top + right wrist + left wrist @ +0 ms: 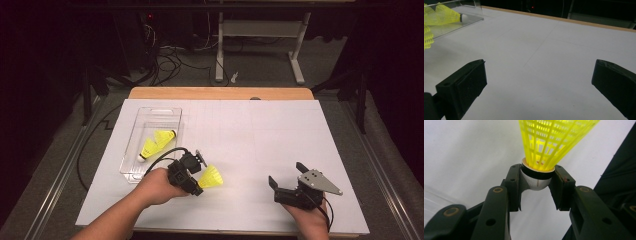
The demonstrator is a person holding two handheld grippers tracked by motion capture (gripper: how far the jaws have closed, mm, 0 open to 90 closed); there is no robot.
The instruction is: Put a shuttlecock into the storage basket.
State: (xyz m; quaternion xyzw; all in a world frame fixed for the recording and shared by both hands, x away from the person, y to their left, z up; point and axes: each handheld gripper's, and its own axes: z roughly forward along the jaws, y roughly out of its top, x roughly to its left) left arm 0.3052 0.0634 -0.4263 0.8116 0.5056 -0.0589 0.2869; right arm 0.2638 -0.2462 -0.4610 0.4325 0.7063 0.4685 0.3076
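Observation:
My left gripper (198, 181) is at the table's front left, shut on the white cork base of a yellow plastic shuttlecock (212, 176). In the left gripper view the two black pads (513, 182) squeeze the cork from both sides, and the shuttlecock's (549, 140) skirt points away from the gripper (536, 178). Two more yellow shuttlecocks (165, 135) (148, 148) lie in a clear plastic tray (172, 117) to the left. At the front right my right gripper (286, 172) rests low over the table, jaws wide open and empty (539, 75).
A white sheet (260, 135) covers the wooden table (220, 93). In the right gripper view the tray (471, 15) and a shuttlecock (444, 16) sit at the far left. Cables and a desk frame (260, 30) stand on the dark floor beyond.

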